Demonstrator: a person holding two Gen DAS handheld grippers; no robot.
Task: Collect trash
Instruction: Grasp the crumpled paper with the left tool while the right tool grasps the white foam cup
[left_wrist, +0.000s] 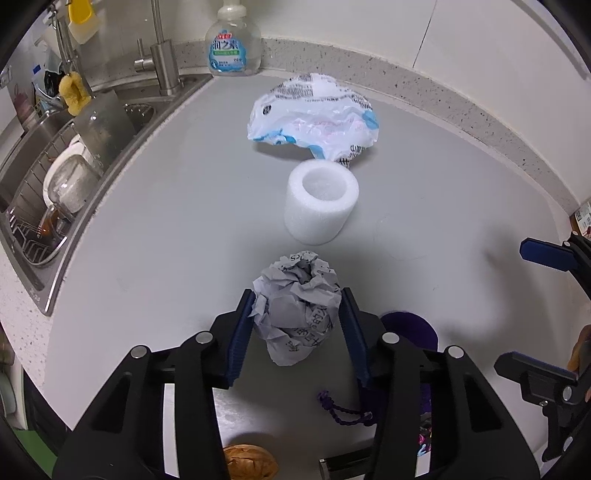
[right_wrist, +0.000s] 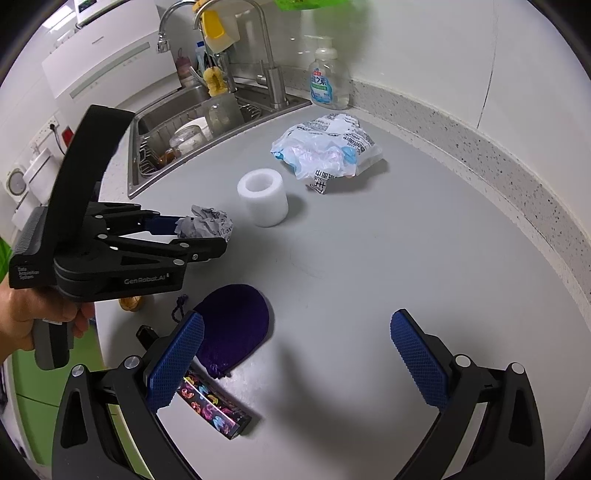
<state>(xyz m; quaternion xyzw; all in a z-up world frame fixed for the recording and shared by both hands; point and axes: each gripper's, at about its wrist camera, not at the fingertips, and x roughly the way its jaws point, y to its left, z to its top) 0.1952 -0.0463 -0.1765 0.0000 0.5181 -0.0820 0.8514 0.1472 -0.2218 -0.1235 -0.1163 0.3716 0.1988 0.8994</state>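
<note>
Grey kitchen countertop (right_wrist: 369, 258) runs beside a steel sink (right_wrist: 173, 107). Left gripper (left_wrist: 297, 314) pinches a crumpled grey printed paper ball (left_wrist: 299, 310), lifted just short of the white foam cylinder (left_wrist: 319, 201). Right gripper (right_wrist: 299, 358) hangs spread wide, holding nothing. Loosely crushed paper could slip free if the squeeze eases.

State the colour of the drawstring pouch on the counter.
Dark purple; the drawstring pouch shows best in the right wrist view.

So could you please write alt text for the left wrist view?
The left gripper clamps a crumpled paper ball above a grey counter. Beyond sit a white foam cup and a plastic bag, with a sink at left.
</note>
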